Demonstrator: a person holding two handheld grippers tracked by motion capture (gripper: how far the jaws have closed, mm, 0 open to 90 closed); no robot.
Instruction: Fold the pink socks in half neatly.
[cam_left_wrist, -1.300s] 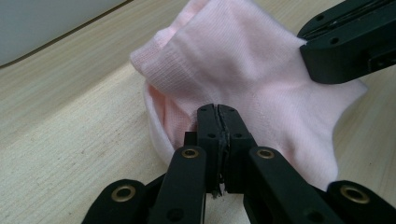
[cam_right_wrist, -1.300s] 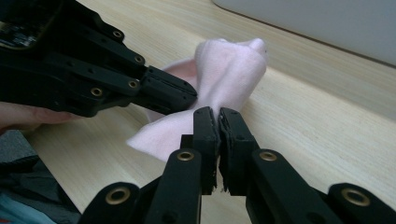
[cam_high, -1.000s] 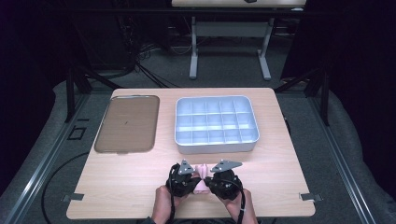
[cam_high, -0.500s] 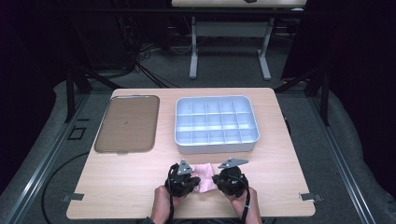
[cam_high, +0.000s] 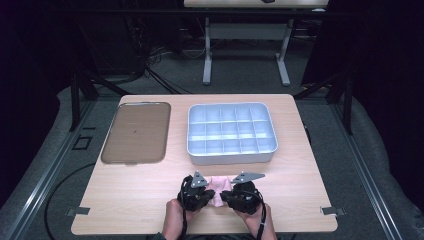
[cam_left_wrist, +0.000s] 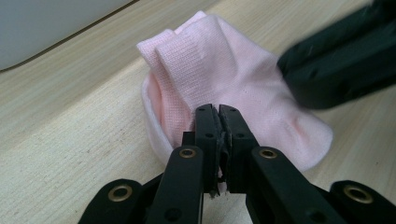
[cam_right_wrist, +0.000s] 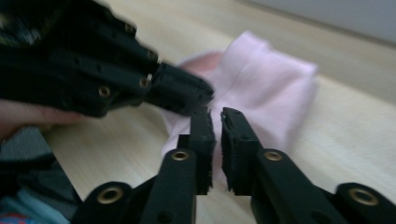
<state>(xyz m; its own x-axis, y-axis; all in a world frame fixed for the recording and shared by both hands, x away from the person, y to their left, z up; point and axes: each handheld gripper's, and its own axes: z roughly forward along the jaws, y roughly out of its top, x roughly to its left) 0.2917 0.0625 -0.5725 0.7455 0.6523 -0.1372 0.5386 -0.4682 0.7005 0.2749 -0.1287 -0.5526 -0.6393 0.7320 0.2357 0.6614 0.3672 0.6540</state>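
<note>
A pink sock (cam_left_wrist: 224, 79), folded over on itself, lies near the front edge of the tabletop (cam_high: 125, 200), in front of the compartment tray (cam_high: 231, 134) and well apart from the brown tray (cam_high: 136, 132) towards the left edge. Its fabric is pinched by the closed left gripper (cam_left_wrist: 218, 116). The right gripper (cam_right_wrist: 215, 123) is closed too, with a narrow slit between the jaws; whether cloth is caught there cannot be told. If only one layer is held, the fold is likely to be dragged open when the grippers are pulled apart, and thin knit could be slipped from a shallow pinch.
</note>
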